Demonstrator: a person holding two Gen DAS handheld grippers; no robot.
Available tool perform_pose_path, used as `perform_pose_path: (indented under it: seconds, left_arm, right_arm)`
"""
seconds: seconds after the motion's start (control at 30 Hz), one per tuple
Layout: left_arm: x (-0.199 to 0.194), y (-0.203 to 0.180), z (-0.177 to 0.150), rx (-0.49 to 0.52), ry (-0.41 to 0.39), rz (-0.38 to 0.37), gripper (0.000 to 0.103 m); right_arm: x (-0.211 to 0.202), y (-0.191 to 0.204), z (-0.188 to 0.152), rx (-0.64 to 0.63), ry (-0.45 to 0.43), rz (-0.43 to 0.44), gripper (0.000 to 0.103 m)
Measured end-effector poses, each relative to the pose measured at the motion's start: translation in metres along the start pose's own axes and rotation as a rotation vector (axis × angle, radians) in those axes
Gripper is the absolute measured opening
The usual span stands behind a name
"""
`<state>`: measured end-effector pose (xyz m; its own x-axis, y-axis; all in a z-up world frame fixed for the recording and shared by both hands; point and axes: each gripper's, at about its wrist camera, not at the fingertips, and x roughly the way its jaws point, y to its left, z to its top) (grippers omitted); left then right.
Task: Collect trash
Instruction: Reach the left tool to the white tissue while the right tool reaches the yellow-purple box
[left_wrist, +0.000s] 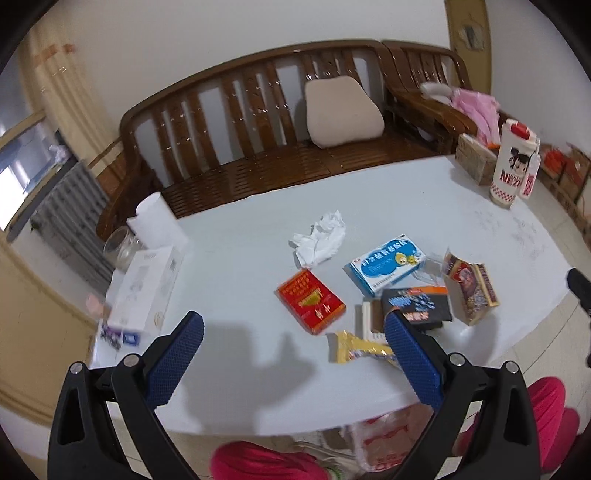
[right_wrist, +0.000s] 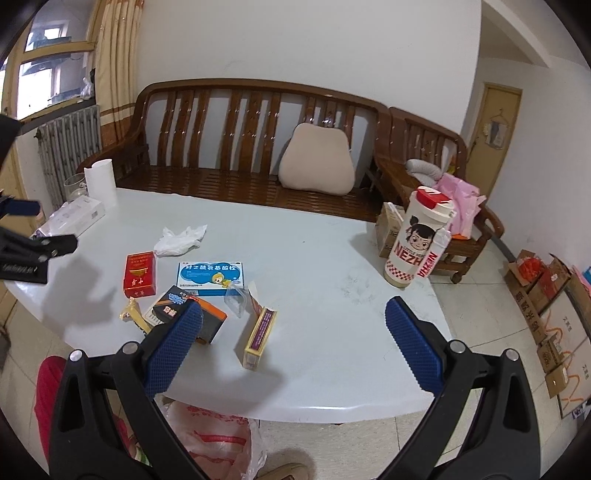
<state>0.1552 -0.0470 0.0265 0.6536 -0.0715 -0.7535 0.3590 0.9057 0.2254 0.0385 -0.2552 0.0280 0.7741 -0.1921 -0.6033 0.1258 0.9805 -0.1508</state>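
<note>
Trash is scattered over the white table (left_wrist: 229, 236), mostly between and just past the left gripper (left_wrist: 293, 326) fingers, which are spread wide with nothing in them. A red pack (left_wrist: 310, 301) lies flat just ahead of the gap, closer to the right finger. A gold wrapper (left_wrist: 360, 350) sits right at that finger's inner edge, partly tucked behind it, and a black box (left_wrist: 417, 304) pokes out just beyond its tip. Further out there's a blue box (left_wrist: 386, 266), a crumpled tissue (left_wrist: 319, 240) beyond that, and an opened carton (left_wrist: 471, 290) off past the right finger.

The right gripper (right_wrist: 293, 319) is also wide open and holding nothing. From its view, a yellow-and-purple carton (right_wrist: 260, 334) lies in the gap between the fingers, nearer the left one. The black box (right_wrist: 184, 306) is half hidden behind the left fingertip, and the rest of the pile is out past it.

A red-and-white plastic bag (right_wrist: 214, 443) hangs below the near table edge, under the fingers. A Nezha tumbler (right_wrist: 417, 243) stands far out beyond the right finger.
</note>
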Motion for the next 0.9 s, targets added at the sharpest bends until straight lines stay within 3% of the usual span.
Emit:
perform_pose_path:
  seconds: [0.17, 0.37, 0.57, 0.9]
  left_arm:
    - [0.027, -0.004, 0.032, 0.100, 0.057, -0.042, 0.096]
    - [0.068, -0.013, 0.063, 0.197, 0.190, -0.123, 0.096]
    - [0.119, -0.018, 0.081, 0.235, 0.351, -0.202, 0.096]
    - [0.178, -0.024, 0.103, 0.297, 0.420, -0.195, 0.096]
  right_arm:
    - [0.014, -0.012, 0.016, -0.039, 0.028, 0.046, 0.097]
    - [0.033, -0.014, 0.033, -0.140, 0.092, 0.089, 0.097]
    - [0.071, 0.002, 0.033, -0.228, 0.240, 0.156, 0.097]
    - [0.128, 0.022, 0.021, -0.316, 0.423, 0.187, 0.097]
